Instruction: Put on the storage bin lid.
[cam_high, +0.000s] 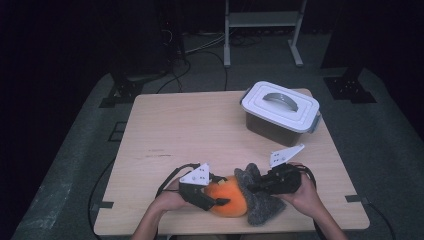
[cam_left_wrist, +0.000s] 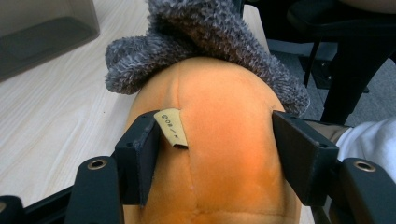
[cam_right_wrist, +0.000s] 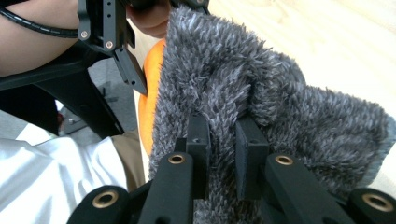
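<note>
Gripping the orange plush toy (cam_left_wrist: 224, 154) from both sides, the left gripper (cam_left_wrist: 219, 158) has its jaws pressed into the soft body, one pad right beside a small yellow tag (cam_left_wrist: 172, 127). Over on the other side, the right gripper (cam_right_wrist: 223, 154) pinches a fold of the grey fuzzy cloth (cam_right_wrist: 261, 88), jaws narrowed to a sliver on the pile. That cloth drapes over the far end of the toy, touching it. Both sit at the near edge of the wooden table (cam_high: 200, 130), and a lidded grey box (cam_high: 280, 112) stands well apart, farther back.
</note>
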